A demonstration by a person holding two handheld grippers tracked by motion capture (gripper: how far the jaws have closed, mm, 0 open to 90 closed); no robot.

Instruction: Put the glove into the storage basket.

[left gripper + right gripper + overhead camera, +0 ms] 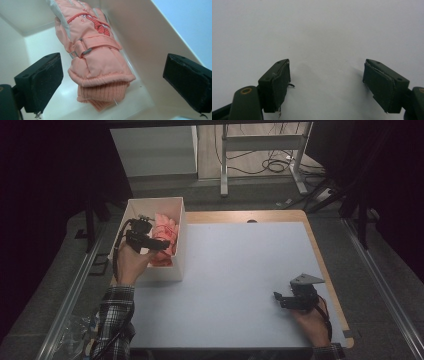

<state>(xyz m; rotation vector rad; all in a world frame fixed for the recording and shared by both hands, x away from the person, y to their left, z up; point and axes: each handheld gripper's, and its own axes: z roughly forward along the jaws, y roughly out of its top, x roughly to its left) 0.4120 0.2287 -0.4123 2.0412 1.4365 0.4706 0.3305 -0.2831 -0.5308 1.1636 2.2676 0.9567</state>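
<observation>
Over the white box (176,251), the left claw (112,82) gapes wide above a pink glove (92,52), touching nothing.

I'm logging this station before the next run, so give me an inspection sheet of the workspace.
Surface: pale table top, wooden edge showing on the far and right sides.
Job's things: pink glove lying in the white box at the table's left, knit cuff toward the left gripper.
Clutter: nothing seen on the table top.
Grippers: left gripper over the box, open, pads clear of the glove; right gripper open near the table's right front, nothing between its jaws.
Cables: a cable trails from the left gripper; more cables on the floor.
Surroundings: metal frame legs beyond the table, dark curtains at the sides.
</observation>
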